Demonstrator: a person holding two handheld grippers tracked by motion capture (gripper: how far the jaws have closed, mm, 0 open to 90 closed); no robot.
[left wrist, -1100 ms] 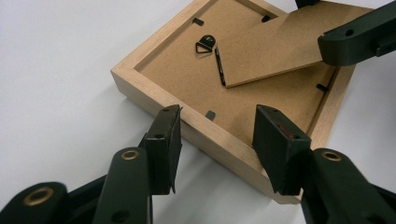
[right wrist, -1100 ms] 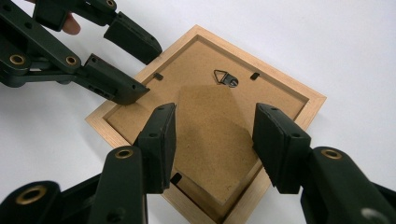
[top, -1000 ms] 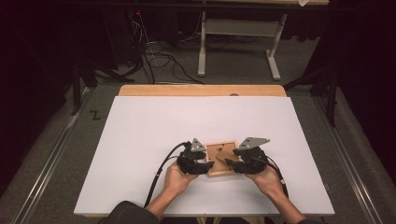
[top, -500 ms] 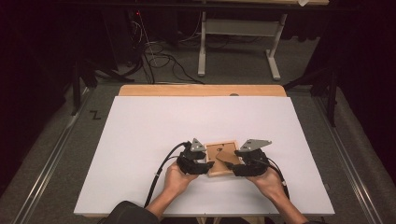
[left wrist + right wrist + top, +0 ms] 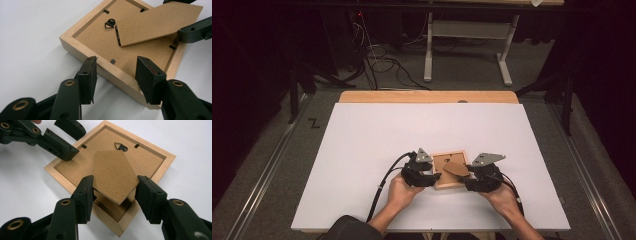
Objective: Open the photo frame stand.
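Face-down on the white counter (image 5: 362,150), near the person's edge, lies a small wooden picture frame (image 5: 439,184) with its fibreboard back showing. The step in hand looks like working the easel stand (image 5: 113,176), the hinged kite-shaped flap on that back. The left hand-held gripper (image 5: 116,68) straddles one wooden rail of the frame, jaws at a middling gap, one outside the rail and one over the backing board; whether the pads press the wood I cannot tell, though it appears placed to steady the frame. The right hand-held gripper (image 5: 115,190) has its jaws either side of the stand's free tip, which is tilted up off the backing. Its jaws have just been closing, with the tip between them, and the pads stand at the flap's edges, though a firm pinch is not plain.

Next, I judge, the right side must settle its hold on the thin board and swing it about its hinge near the hanging loop (image 5: 121,146), slowly, while the left keeps the frame from sliding.
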